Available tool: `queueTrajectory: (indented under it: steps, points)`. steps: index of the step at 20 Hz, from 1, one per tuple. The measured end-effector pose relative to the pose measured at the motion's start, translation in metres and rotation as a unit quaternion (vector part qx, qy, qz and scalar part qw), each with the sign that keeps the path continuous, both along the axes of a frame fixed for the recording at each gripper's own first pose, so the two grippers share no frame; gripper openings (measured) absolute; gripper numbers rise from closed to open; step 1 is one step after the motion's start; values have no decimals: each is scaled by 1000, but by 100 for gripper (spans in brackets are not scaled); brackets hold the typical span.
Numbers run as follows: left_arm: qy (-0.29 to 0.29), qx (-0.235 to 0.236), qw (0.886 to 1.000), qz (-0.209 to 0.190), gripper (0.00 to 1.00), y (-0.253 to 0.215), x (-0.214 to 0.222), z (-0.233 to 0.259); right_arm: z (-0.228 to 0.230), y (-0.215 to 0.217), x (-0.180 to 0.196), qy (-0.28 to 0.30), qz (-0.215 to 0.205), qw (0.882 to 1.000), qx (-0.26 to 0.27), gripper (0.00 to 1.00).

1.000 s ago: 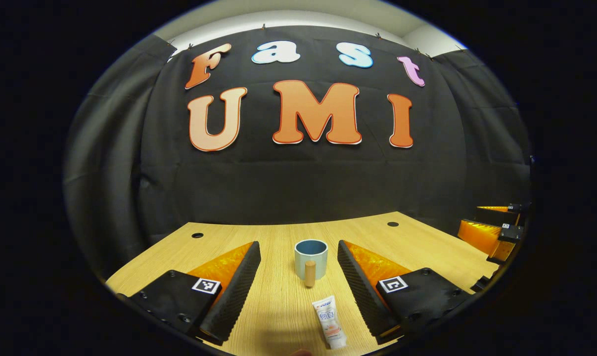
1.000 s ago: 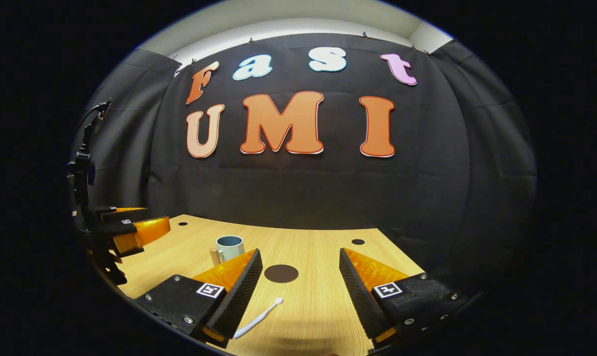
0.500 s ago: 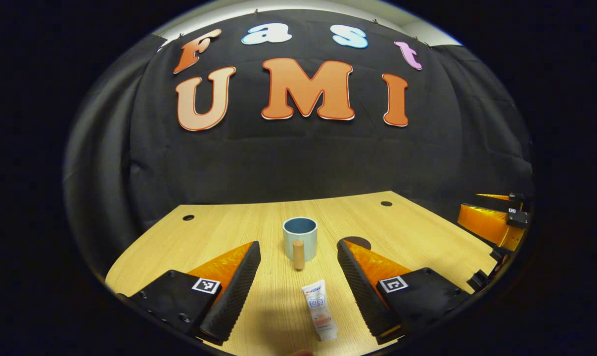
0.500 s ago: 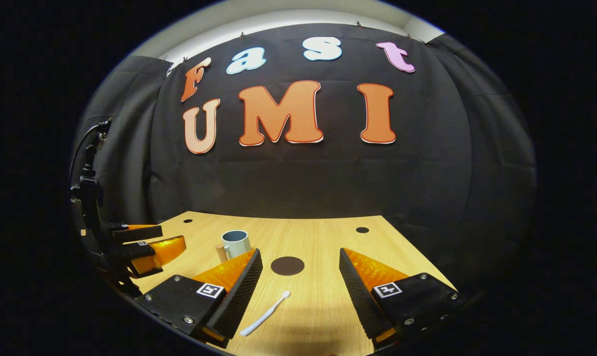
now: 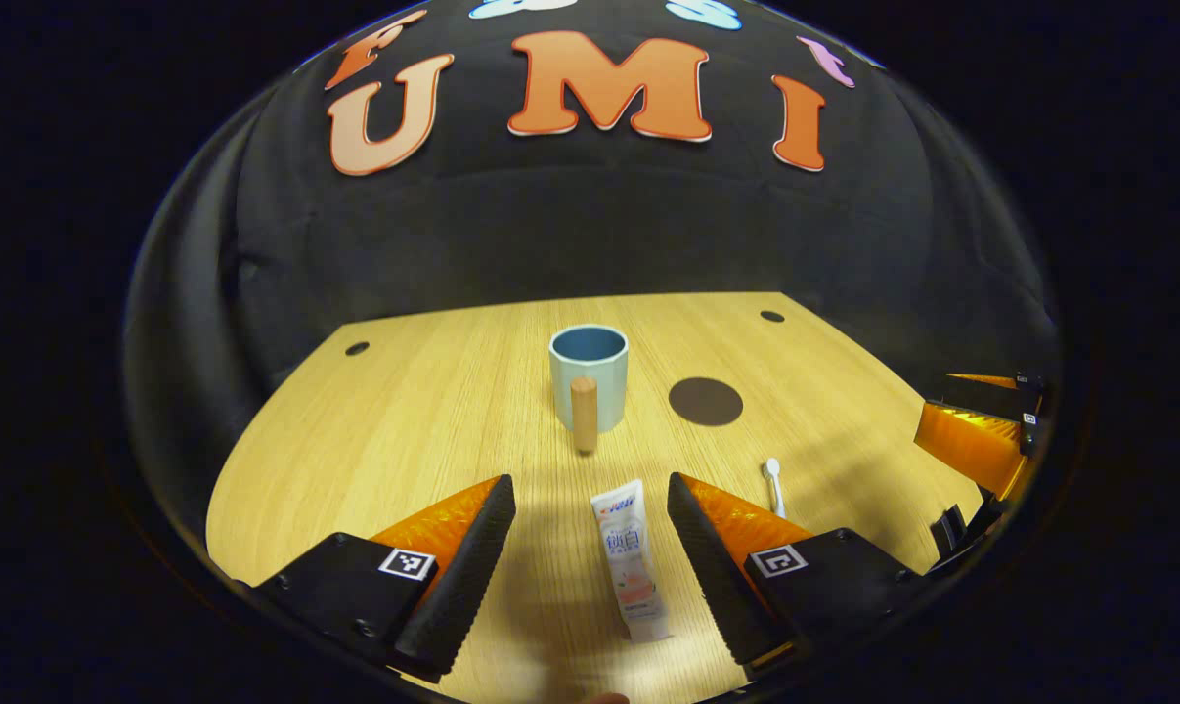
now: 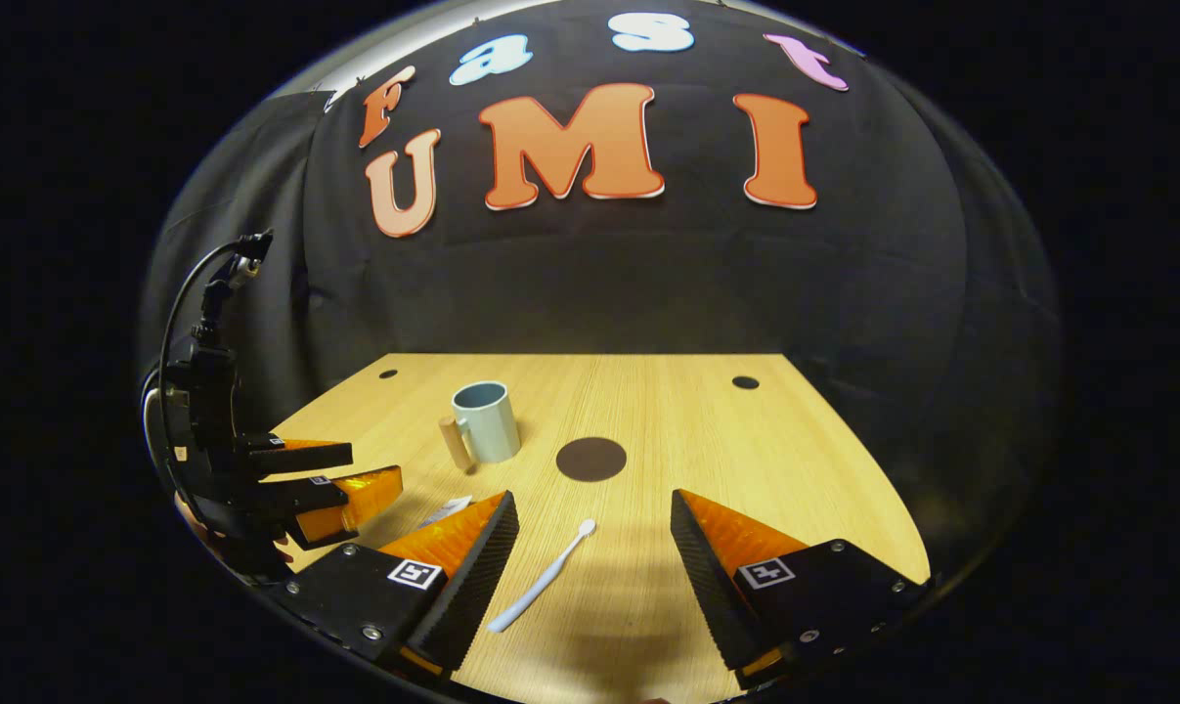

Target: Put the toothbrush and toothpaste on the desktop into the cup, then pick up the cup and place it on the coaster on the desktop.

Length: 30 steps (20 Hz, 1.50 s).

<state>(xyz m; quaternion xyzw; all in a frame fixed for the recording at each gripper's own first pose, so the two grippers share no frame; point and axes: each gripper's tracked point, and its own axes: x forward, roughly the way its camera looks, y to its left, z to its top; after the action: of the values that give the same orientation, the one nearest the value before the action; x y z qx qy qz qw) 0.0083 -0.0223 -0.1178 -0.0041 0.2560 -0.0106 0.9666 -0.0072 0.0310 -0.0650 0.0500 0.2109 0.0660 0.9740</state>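
A white toothpaste tube (image 5: 631, 559) lies on the wooden desktop (image 5: 433, 411) between the fingers of my open left gripper (image 5: 590, 562). Beyond it stands a pale blue cup (image 5: 589, 376) with a wooden handle (image 5: 584, 415) turned toward me. A dark round coaster (image 5: 706, 401) lies to the cup's right. The white toothbrush (image 6: 543, 577) lies between the fingers of my open right gripper (image 6: 591, 577), nearer its left finger. In the right gripper view the cup (image 6: 486, 420) and coaster (image 6: 590, 459) sit further back, and the left gripper (image 6: 330, 484) hovers at the left over the toothpaste (image 6: 447, 510).
Small round holes (image 5: 357, 348) mark the desktop's far corners. The black cloth wall closes the booth right behind the desk. In the left gripper view the right gripper (image 5: 976, 445) shows at the right edge, and the toothbrush head (image 5: 772, 471) pokes out past my right finger.
Both grippers have tilted downward and come lower over the desk. The toothpaste now lies farther in between the left fingers, the toothbrush farther in between the right ones. Both stay open.
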Motion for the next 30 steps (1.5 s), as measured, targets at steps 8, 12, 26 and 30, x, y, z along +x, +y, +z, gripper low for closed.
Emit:
queueTrajectory:
  steps: [8, 12, 26, 30]
  points:
    - [109, 6, 994, 0, 100, -2, -12, -25, -36, 27, -9, 128, 37, 988, 83, 92]
    - [145, -9, 989, -21, 100, -7, -18, -23, -43, 22, -5, 156, 24, 983, 96, 88]
    - [278, -67, 958, -17, 75, -2, -33, -33, -71, 24, -6, 229, 3, 969, 88, 83]
    - [292, -94, 952, -7, 46, -6, -32, -37, -76, 33, -5, 244, 5, 966, 84, 81]
